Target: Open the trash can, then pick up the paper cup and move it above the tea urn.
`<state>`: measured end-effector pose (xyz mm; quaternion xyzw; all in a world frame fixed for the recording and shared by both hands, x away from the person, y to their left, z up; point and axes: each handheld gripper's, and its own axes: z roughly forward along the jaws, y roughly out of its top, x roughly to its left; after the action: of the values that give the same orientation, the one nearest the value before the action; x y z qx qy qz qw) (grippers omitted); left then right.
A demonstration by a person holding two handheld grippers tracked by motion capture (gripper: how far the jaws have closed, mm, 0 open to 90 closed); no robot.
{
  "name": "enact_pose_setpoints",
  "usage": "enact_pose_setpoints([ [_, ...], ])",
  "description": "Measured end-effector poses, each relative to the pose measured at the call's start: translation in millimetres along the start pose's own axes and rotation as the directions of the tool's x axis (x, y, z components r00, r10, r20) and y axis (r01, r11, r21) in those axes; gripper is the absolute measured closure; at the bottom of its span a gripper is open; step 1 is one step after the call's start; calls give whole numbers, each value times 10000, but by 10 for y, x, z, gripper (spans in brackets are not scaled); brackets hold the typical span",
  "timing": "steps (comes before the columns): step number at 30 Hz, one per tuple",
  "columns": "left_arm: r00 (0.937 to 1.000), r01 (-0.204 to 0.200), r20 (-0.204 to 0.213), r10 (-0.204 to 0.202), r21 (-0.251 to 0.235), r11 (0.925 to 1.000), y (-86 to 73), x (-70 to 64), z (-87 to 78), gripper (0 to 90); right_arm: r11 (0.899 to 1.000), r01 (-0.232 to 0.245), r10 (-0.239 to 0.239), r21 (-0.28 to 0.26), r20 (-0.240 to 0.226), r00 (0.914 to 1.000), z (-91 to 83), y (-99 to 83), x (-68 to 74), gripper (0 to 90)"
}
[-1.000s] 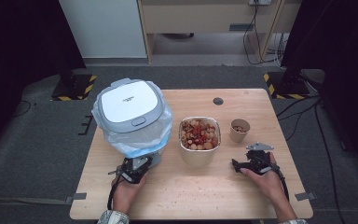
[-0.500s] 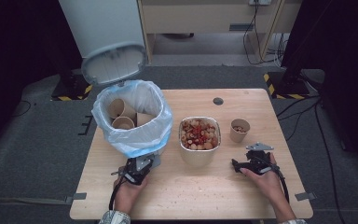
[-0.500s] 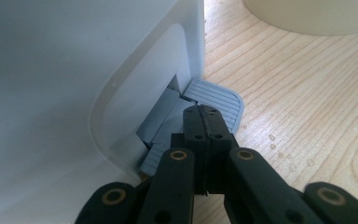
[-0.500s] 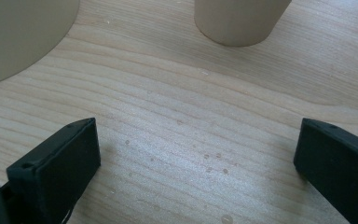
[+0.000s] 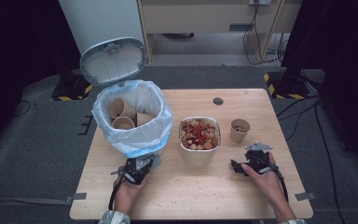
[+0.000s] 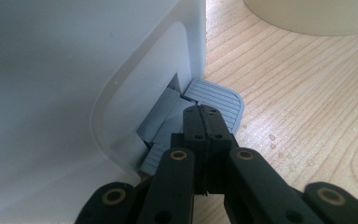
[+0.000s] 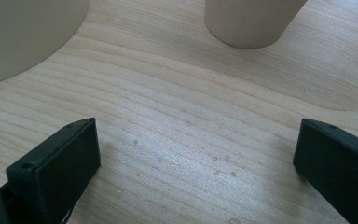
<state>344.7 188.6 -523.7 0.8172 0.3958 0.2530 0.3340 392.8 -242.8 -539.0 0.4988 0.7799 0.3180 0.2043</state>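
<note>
The bin's lid [image 5: 113, 59] has swung fully up since a second ago. We press the pedal [image 6: 214, 100] at the bin [image 5: 133, 119] foot with our left gripper [image 6: 204, 122], jaws closed, so it stays open. Right of the bin, beyond the bowl [image 5: 199, 140] and cup [image 5: 239, 130], our right gripper [image 5: 248, 164] waits, jaws wide.

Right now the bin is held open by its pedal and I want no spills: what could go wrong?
The shut left gripper rests on the grey pedal; if it slips off, the lid may drop. The bowl and small cup stand close before the open right gripper; a careless reach could tip either.
</note>
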Motion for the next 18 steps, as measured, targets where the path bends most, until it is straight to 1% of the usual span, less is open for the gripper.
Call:
enact_pose_setpoints([
  [7, 10000, 5, -14, -5, -6, 10000, 1, -3, 1, 895, 10000, 50, -50, 11, -36, 10000, 0, 2, -7, 11],
  [10, 10000, 3, -17, -3, -1, 10000, 1, -3, 1, 895, 10000, 36, -36, 8, -73, 10000, -15, 11, -10, 59],
  [12, 10000, 10, -4, -10, 21, 10000, 2, 0, 0, 895, 9999, 1, -3, -149, -95, 10000, -36, 20, -16, 48],
  [14, 10000, -15, -31, 16, 8, 10000, 2, -5, 1, 895, 9991, -33, 20, -426, -317, 9995, -67, 37, -18, 48],
  [15, 10000, -7, -30, 7, -5, 10000, 1, -5, 2, 895, 9986, -15, -3, -532, -328, 9995, -79, 43, -18, 49],
  [18, 10000, -7, -26, 7, -1, 10000, 2, -4, 2, 895, 9985, -152, 140, -525, -231, 9996, -98, 59, -25, 71],
])
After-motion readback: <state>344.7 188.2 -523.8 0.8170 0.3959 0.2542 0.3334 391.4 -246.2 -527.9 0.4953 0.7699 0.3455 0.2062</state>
